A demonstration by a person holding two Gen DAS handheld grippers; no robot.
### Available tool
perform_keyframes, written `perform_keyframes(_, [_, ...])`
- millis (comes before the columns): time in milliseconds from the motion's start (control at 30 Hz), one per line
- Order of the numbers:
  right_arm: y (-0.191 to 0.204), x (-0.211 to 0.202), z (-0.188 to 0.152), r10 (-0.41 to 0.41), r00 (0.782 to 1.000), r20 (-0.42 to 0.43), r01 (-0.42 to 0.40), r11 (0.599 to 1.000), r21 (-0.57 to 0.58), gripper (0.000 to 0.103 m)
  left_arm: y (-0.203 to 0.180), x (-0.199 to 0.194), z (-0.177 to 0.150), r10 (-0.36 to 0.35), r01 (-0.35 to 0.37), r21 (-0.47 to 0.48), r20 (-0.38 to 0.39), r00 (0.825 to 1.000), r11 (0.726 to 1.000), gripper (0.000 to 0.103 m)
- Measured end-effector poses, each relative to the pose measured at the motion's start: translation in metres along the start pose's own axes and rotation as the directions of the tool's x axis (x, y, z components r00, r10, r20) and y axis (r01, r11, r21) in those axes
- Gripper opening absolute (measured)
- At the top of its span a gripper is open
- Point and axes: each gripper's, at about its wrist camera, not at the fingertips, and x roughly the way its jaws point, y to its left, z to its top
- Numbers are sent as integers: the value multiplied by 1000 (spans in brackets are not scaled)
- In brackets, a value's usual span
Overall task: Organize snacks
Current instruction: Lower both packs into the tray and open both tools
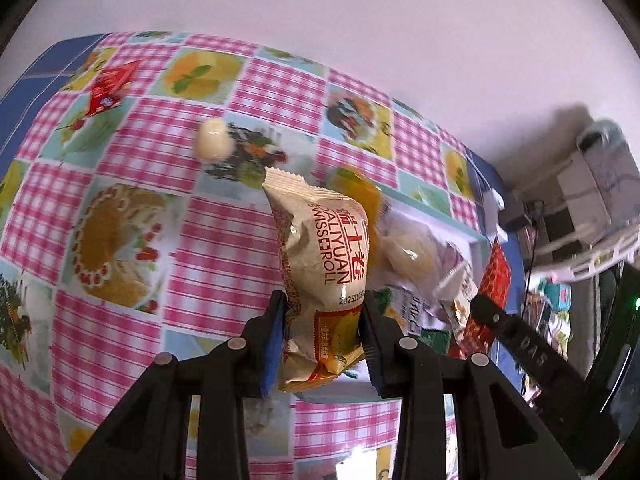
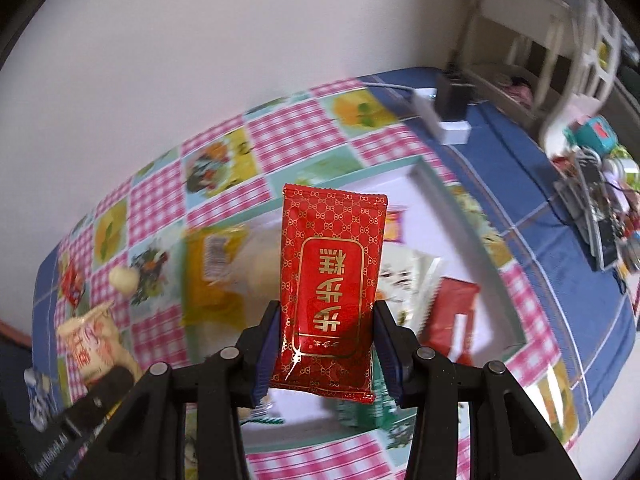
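I had a packet in each gripper. The left gripper [image 1: 324,332] was clamped on the low end of a cream roll pack [image 1: 320,272], which stood up between the jaws and hung clear above the counter [image 1: 224,220]. The right gripper [image 2: 326,344] gripped a red packet [image 2: 330,292] by its sides, held upright over the white tray [image 2: 460,216], where several other snacks already lay.

Judging by the load in the tray, the step in hand was the carry and drop. To do it well I reckoned each packet should come over a bare patch of the tray floor before the jaws let go, and be lowered close to the pile so it would not bounce out over the rim. The right one looked nearly in place (the bare patch near the far corner seemed the safest spot). The roll pack was puffy and pinched only near its seal, so I judged that any quick swing might let it slip; a slow, steady approach suited it.

A pale round sweet [image 1: 213,138] and a small red sachet [image 1: 110,86] lay loose on the cloth, well apart from the tray, and I took them for the next pickups.
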Motion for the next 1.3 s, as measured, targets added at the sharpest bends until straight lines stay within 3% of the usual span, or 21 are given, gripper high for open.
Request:
perform_keyframes(333, [-29, -1, 7, -25, 1000, 8, 25, 997, 68, 47, -45, 23, -16, 5, 0, 128, -36, 999, 992, 37])
perform_keyframes(933, [-56, 13, 10, -5, 999, -42, 10, 991, 130, 47, -42, 43, -9, -22, 28, 132, -48, 999, 991, 37])
perform_keyframes(1300, [-59, 32, 9, -16, 995, -98, 28, 992, 124, 47, -63, 65, -11, -6, 21, 215, -71, 997, 976, 37])
